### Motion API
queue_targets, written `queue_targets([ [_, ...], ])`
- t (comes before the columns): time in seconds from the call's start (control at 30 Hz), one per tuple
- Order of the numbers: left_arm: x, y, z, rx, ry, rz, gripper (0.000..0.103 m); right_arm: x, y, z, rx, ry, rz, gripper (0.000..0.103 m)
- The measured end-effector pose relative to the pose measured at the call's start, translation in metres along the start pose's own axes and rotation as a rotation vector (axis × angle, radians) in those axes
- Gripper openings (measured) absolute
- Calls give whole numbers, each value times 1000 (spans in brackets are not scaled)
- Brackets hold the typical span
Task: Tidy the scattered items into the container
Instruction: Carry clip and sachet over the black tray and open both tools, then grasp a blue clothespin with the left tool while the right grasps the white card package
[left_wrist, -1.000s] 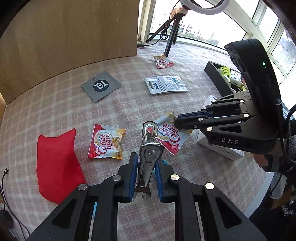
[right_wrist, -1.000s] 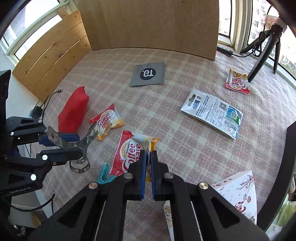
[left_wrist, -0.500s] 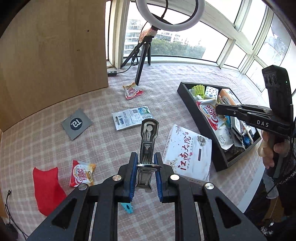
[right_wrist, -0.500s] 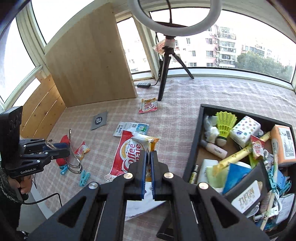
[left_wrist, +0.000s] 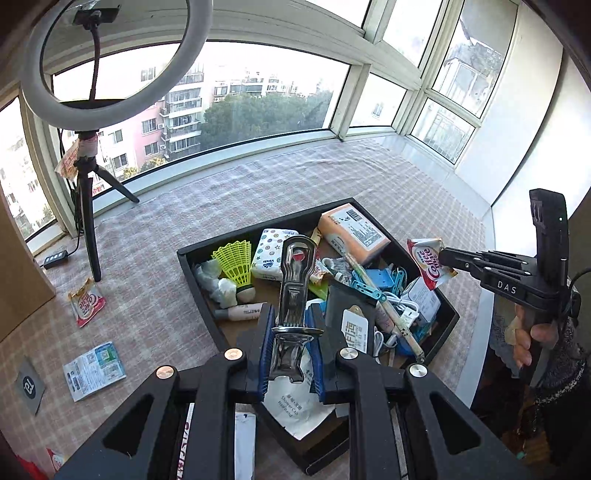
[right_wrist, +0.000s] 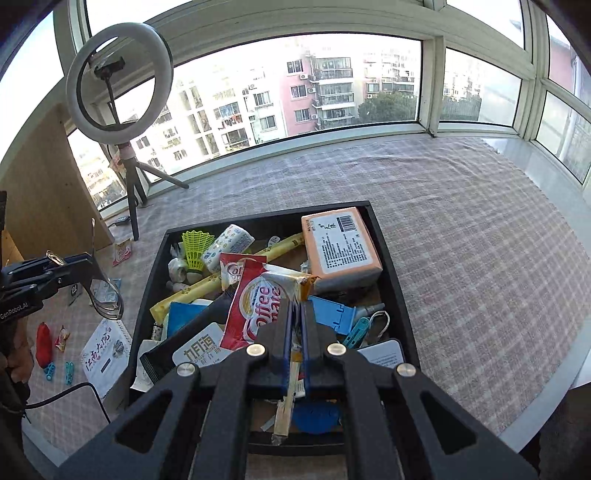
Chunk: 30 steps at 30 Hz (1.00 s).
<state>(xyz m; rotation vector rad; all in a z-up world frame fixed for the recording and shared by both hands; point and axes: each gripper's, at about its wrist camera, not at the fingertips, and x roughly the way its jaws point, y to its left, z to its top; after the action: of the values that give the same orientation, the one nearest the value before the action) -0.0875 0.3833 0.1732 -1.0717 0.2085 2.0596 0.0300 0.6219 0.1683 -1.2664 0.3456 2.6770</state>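
Black tray (right_wrist: 391, 273) brims under both loaded claws; checked cloth (right_wrist: 480, 258) lies open.

— Where's the tray (right_wrist: 391, 273) lying?
— On the checked cloth (right_wrist: 480, 258), before the window. Ring light (right_wrist: 118, 85) far left behind it.
— Inside?
— Shuttlecock (right_wrist: 194, 247) back left, boxed pack (right_wrist: 340, 247) back right.

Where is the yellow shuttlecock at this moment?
The yellow shuttlecock lies in the black tray's far left corner in the right wrist view, beside the dotted tissue pack.
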Motion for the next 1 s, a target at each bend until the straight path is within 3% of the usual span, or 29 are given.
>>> queue_targets([
  [0.03, 7, -6, 7, 14, -15, 29, 19, 5, -3, 0, -17, 33, 22, 6],
  [0.07, 15, -9, 15, 21, -12, 57, 39, 10, -5, 0, -21, 60, 8, 7],
  [0.1, 22, -10, 21, 17, 4, 76, 64, 11, -6, 0, -18, 70, -29, 16],
  [0.13, 23, -9, 26, 8, 0, 87, 68, 11, -6, -1, -20, 63, -46, 30],
  [0.2, 16, -5, 30, 0, -27, 97, 62, 5, -6, -2, -27, 28, -33, 42],
  [0.37, -20, 16, 27, -25, -68, 119, 62, 2, 5, 7, -35, 9, 9, 42],
  [0.53, -66, 54, 2, -45, -88, 198, 61, 9, 48, 19, -112, 12, 106, 42],
  [0.77, -135, 131, -68, -158, -71, 350, 61, 39, 142, 34, -288, 82, 273, 44],
  [0.9, -164, 172, -118, -212, -24, 452, 61, 58, 211, 32, -480, 119, 342, 52],
  [1.0, -173, 197, -160, -313, 35, 477, 61, 75, 264, 27, -640, 160, 385, 55],
])
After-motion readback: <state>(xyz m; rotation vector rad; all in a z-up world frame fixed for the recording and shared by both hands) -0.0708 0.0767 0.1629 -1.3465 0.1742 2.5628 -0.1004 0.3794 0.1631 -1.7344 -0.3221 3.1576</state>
